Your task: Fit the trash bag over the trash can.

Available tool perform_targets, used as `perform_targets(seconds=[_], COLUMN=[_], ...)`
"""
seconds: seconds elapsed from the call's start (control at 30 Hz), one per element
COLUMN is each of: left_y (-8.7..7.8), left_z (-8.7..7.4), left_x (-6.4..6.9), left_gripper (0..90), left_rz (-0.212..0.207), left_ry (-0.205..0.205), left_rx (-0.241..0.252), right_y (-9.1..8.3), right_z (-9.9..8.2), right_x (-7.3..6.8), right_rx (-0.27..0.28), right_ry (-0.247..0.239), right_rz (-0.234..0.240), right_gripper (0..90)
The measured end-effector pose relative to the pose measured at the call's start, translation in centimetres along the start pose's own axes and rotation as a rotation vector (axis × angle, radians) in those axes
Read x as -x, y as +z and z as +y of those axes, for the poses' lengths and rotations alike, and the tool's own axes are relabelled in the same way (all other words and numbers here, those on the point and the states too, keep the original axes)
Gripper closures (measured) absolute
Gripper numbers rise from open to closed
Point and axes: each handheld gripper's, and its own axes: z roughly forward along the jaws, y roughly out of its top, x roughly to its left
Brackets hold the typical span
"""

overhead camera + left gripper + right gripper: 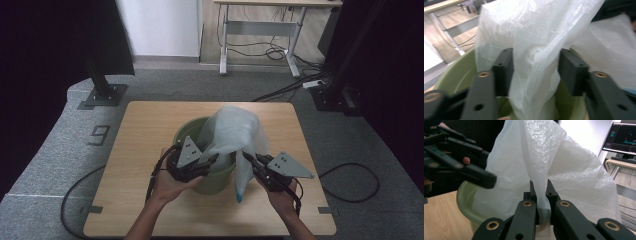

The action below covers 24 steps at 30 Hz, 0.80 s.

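Translucent white plastic bag (231, 131) over round pale-green plastic bucket (186, 131) — right gripper (541, 195) clamped its fold, left gripper (535, 72) stood released around it; floor mark (100, 135) read "9".

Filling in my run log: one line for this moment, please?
right gripper: shut on plastic bag | left gripper: open around bag | green bin: bag over it

Each black claw (216, 159) carries a grey three-cornered plate, brass-coloured screws at its joints and a trailing black cable.
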Motion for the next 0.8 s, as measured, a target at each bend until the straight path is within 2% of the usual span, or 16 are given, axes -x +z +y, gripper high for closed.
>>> perform_targets(seconds=[0.2, 0.23, 0.3, 0.4, 0.5, 0.53, 0.67, 0.8], left_y=[0.8, 0.9, 0.9, 0.6, 0.2, 0.0, -0.9, -1.7], left_z=[0.2, 0.1, -0.2, -0.6, -1.0, -1.1, -1.4, -2.0], left_x=[-0.1, -0.2, -0.5, -1.1, -1.8, -2.1, -3.4, -4.9], left_gripper=[79.4, 83.0, 88.8, 89.8, 89.9, 89.9, 90.0, 90.0], left_rz=[-0.061, -0.062, -0.036, -0.013, 0.020, 0.041, 0.070, 0.098], left_ry=[-0.028, -0.035, -0.034, -0.052, -0.064, -0.065, -0.104, -0.155], left_rx=[-0.041, -0.048, -0.058, -0.059, -0.071, -0.078, -0.074, -0.081], right_y=[0.0, -0.1, -0.1, -0.6, -1.4, -1.7, -3.1, -4.3], right_z=[-0.8, -0.9, -1.2, -1.4, -1.2, -1.0, -0.2, 0.2], right_x=[0.4, 0.5, 0.5, 0.2, -0.2, -0.3, -0.3, 0.6], right_rx=[-0.025, -0.029, -0.032, -0.023, -0.008, -0.001, 0.024, 0.036], right_ry=[0.024, 0.029, 0.037, 0.040, 0.071, 0.071, 0.079, 0.136], right_rz=[0.009, 0.015, 0.026, 0.029, 0.045, 0.043, 0.048, 0.051], right_gripper=[88.4, 88.3, 86.1, 74.4, 63.5, 61.3, 55.3, 52.4])
